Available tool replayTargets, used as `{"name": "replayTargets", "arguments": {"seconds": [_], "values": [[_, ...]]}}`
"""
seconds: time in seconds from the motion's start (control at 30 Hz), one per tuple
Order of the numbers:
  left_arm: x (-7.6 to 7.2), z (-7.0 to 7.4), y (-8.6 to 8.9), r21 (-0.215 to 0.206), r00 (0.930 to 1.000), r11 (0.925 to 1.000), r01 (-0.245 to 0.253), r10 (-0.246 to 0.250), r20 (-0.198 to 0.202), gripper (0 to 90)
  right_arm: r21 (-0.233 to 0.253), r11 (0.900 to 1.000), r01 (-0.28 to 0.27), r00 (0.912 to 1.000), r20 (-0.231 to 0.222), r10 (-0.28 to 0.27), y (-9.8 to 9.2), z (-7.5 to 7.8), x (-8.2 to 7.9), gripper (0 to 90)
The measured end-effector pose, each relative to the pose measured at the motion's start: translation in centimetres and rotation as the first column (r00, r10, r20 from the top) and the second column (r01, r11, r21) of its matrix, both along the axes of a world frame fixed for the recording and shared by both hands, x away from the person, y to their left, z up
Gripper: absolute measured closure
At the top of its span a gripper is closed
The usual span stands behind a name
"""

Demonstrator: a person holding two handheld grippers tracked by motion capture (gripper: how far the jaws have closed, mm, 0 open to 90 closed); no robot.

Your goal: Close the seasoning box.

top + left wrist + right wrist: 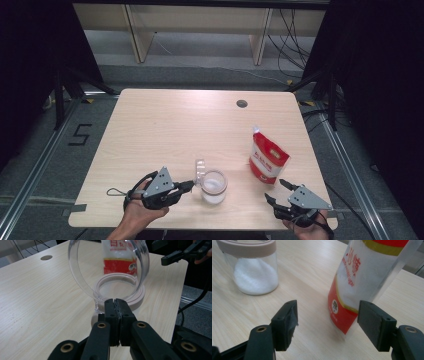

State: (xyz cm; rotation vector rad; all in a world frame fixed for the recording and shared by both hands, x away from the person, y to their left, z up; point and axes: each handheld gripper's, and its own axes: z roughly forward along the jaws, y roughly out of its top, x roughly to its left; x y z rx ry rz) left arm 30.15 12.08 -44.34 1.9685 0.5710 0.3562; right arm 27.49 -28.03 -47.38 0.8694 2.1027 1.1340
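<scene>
A glass jar [214, 187] with a pink rim [140, 297] holds white granules [254, 277] and stands near the table's front edge. Its clear hinged lid [82, 277] is tipped up, almost upright. My left gripper [191, 184] is shut on the lid's lower edge, its jaws pressed together [116, 307]. A red and white pouch [268, 158] stands upright to the jar's right. My right gripper [275, 190] is open just in front of the pouch [364, 277], which stands a little beyond the tips, nearer the right jaw. The right gripper [185, 252] is also seen behind the jar.
The wooden table [165, 130] has a round cable hole [242, 103] at the back right. The jar [252, 267] stands left of the pouch with a bare strip of table between them. Past the far edge are floor, cables and pale furniture legs [137, 35].
</scene>
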Motion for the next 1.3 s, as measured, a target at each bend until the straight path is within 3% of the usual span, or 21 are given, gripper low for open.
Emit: {"name": "replayTargets", "arguments": {"seconds": [0.07,0.1,0.13,0.2,0.33,0.43,0.47,0.63,0.8,0.83,0.93,0.97,1.0,1.03,1.17,1.3], "values": [[0.1,0.0,-0.1,0.005,1.0000,1.0000,0.007,-0.007,0.006,86.8,0.000,1.000,0.000,1.0000,-0.002,0.000,0.0,0.0,0.0,33.6],[-0.1,-0.1,-0.3,-0.003,1.0000,1.0000,-0.001,0.001,-0.010,86.5,0.004,1.000,0.001,1.0000,-0.008,-0.001,0.0,0.0,0.0,33.6],[-0.1,-0.1,-0.3,-0.002,0.9999,1.0000,-0.001,0.001,-0.011,86.0,-0.002,1.000,0.000,1.0000,0.007,0.000,0.0,0.0,0.0,33.6],[-0.1,-0.1,-0.2,-0.004,0.9999,1.0000,-0.002,0.002,-0.016,84.4,0.011,1.000,0.007,0.9999,-0.013,-0.007,0.1,0.0,-0.1,33.6],[0.1,-0.2,0.1,-0.004,0.9999,0.9999,0.012,-0.012,-0.009,77.6,0.009,1.000,0.005,1.0000,-0.008,-0.005,0.0,0.0,-0.1,33.6],[0.0,-0.3,0.1,-0.003,0.9998,1.0000,-0.001,0.001,-0.022,70.9,0.001,1.000,0.001,1.0000,0.000,-0.001,0.0,0.0,0.0,33.6],[-0.1,-0.3,0.1,-0.014,0.9991,0.9999,-0.006,0.006,-0.042,64.8,0.008,1.000,0.004,1.0000,-0.006,-0.004,0.1,0.0,-0.1,33.6],[-0.3,-0.4,0.5,-0.033,0.9987,0.9994,0.007,-0.008,-0.050,51.8,0.011,1.000,-0.003,0.9999,-0.015,0.003,0.1,-0.1,0.0,33.5],[-0.5,-0.4,1.2,-0.055,0.9964,0.9979,-0.034,0.030,-0.080,38.5,0.000,1.000,-0.005,1.0000,-0.001,0.005,0.0,0.0,0.0,33.5],[-0.4,-0.4,1.4,-0.046,0.9973,0.9985,-0.029,0.026,-0.068,35.6,0.000,1.000,-0.005,1.0000,-0.001,0.005,0.0,0.0,0.0,33.5],[-0.5,-0.6,1.6,-0.053,0.9960,0.9979,-0.038,0.033,-0.082,31.1,0.000,1.000,-0.004,1.0000,-0.001,0.004,0.0,0.0,0.0,33.5],[-0.4,-0.7,1.8,-0.043,0.9974,0.9987,-0.029,0.026,-0.067,30.1,0.002,1.000,-0.005,1.0000,-0.005,0.005,0.0,0.0,0.0,33.4],[-0.7,-0.8,1.8,-0.047,0.9944,0.9974,-0.054,0.050,-0.093,29.5,-0.004,1.000,-0.009,0.9999,0.008,0.009,0.0,-0.1,0.1,33.4],[-0.5,-0.8,2.0,-0.034,0.9971,0.9988,-0.036,0.034,-0.069,29.1,-0.005,1.000,-0.008,0.9999,0.008,0.008,0.0,-0.1,0.1,33.4],[-0.7,-1.2,2.3,-0.046,0.9931,0.9967,-0.067,0.063,-0.099,26.3,-0.003,1.000,-0.008,1.0000,0.006,0.008,0.0,-0.1,0.1,33.4],[-0.8,-1.4,2.7,-0.035,0.9953,0.9980,-0.052,0.049,-0.084,23.6,0.001,1.000,-0.006,1.0000,0.001,0.006,0.0,0.0,0.1,33.3]]}}
